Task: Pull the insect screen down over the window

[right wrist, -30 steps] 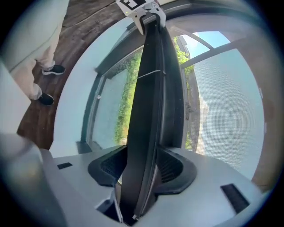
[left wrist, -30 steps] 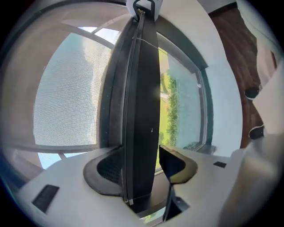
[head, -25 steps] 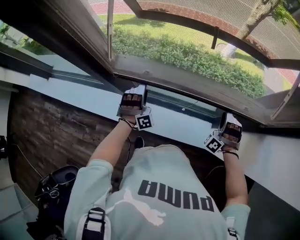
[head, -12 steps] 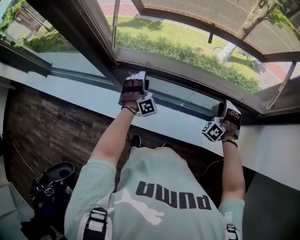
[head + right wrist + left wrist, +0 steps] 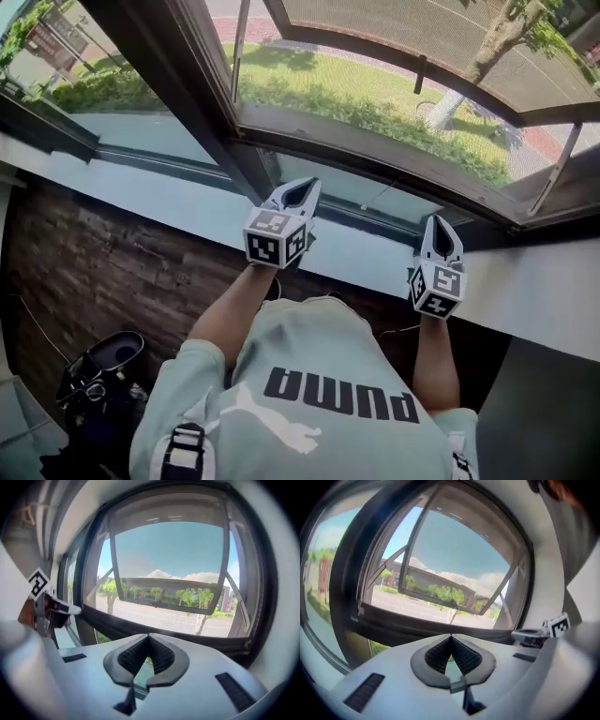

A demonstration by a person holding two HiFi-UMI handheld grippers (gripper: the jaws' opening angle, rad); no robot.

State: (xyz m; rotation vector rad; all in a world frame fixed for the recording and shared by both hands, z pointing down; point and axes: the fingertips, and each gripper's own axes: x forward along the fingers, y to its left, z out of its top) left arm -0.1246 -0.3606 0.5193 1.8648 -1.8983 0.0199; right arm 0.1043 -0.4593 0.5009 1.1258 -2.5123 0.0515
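A dark bag (image 5: 94, 380) sits on the floor by the brick wall (image 5: 103, 267), under the white sill (image 5: 178, 206). The insect screen (image 5: 166, 513) is hard to make out, a pale band along the top of the window opening. The left hand-held gripper (image 5: 303, 190) and right hand-held gripper (image 5: 438, 228) are above the sill; their jaws have just closed together on nothing.

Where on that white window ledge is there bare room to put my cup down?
The white ledge looks bare left of the left claw, between it and the right claw, and beyond that to the right. Both claws have just closed, empty. Down at lower left it is crowded by a dark bag.
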